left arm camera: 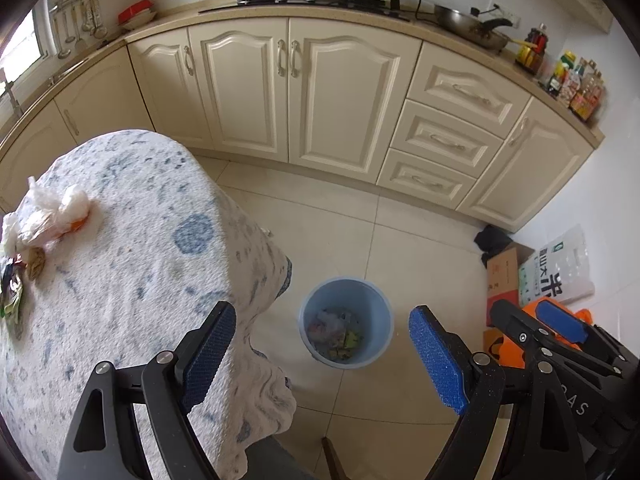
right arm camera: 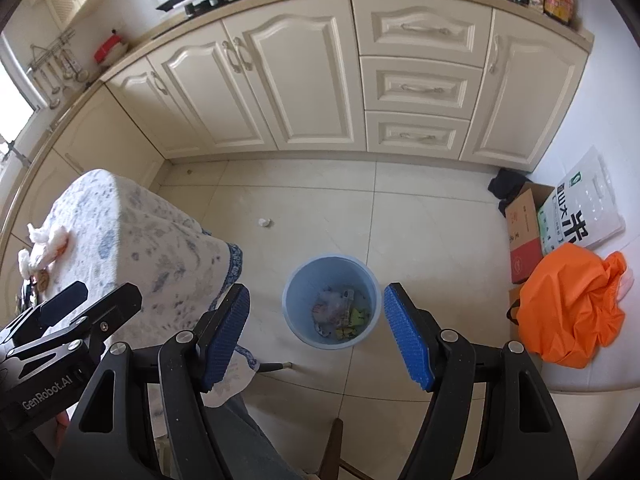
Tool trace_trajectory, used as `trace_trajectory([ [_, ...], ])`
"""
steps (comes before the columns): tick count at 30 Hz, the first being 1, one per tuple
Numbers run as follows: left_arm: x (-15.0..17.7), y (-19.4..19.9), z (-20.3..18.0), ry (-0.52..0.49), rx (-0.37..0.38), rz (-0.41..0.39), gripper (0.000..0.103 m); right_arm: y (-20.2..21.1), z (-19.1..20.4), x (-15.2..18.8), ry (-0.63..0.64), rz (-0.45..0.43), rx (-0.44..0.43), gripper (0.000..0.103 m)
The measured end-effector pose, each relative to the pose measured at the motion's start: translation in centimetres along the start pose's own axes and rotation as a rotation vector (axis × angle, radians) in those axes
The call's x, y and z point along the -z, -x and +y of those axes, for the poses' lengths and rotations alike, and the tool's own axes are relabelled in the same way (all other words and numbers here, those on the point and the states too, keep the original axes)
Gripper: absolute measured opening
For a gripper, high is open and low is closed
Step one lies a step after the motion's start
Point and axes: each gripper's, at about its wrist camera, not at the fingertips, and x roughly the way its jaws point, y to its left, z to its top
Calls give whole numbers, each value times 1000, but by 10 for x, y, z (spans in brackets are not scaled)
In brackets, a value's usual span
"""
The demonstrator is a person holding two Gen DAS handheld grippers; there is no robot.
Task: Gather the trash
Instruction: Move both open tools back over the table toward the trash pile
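A light blue trash bin stands on the tiled floor with wrappers and plastic inside. My left gripper hangs open above it, nothing between its blue pads. My right gripper is open and empty too, also over the bin. Each gripper shows in the other's view: the right gripper at the right edge, the left gripper at the left. On the cloth-covered table lie crumpled white plastic bags and small wrappers. A small white scrap lies on the floor.
Cream kitchen cabinets run along the back under a counter with a stove. At the right wall stand a cardboard box, a rice bag and an orange bag. A wooden chair part shows at the bottom.
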Motion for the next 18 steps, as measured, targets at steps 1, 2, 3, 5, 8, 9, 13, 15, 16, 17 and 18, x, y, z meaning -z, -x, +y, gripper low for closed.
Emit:
trace_trajectory([
  [1, 3, 6, 2, 3, -2, -7, 85, 4, 3, 2, 6, -7, -3, 71],
  [2, 7, 12, 6, 9, -5, -15, 85, 8, 6, 3, 13, -13, -7, 71],
  [3, 12, 20, 11, 19, -10, -24, 85, 11, 9, 5, 18, -20, -11, 71],
  [5, 21, 33, 18, 32, -15, -39, 85, 19, 16, 10, 31, -34, -20, 71],
  [8, 38, 57, 34, 61, -30, -69, 85, 31, 29, 17, 60, -55, -35, 71],
  [9, 44, 65, 40, 72, -34, -79, 85, 34, 34, 20, 71, -61, -41, 71],
  [13, 71, 96, 63, 115, -53, -114, 86, 44, 57, 33, 114, -71, -66, 73],
  [15, 84, 110, 72, 135, -64, -126, 87, 49, 71, 40, 136, -74, -80, 75],
  [16, 91, 117, 80, 151, -69, -131, 88, 51, 78, 44, 148, -76, -88, 76],
  [17, 96, 122, 85, 163, -70, -134, 88, 52, 86, 48, 162, -77, -93, 76],
  [18, 104, 129, 92, 179, -69, -139, 89, 54, 93, 53, 174, -77, -97, 77],
])
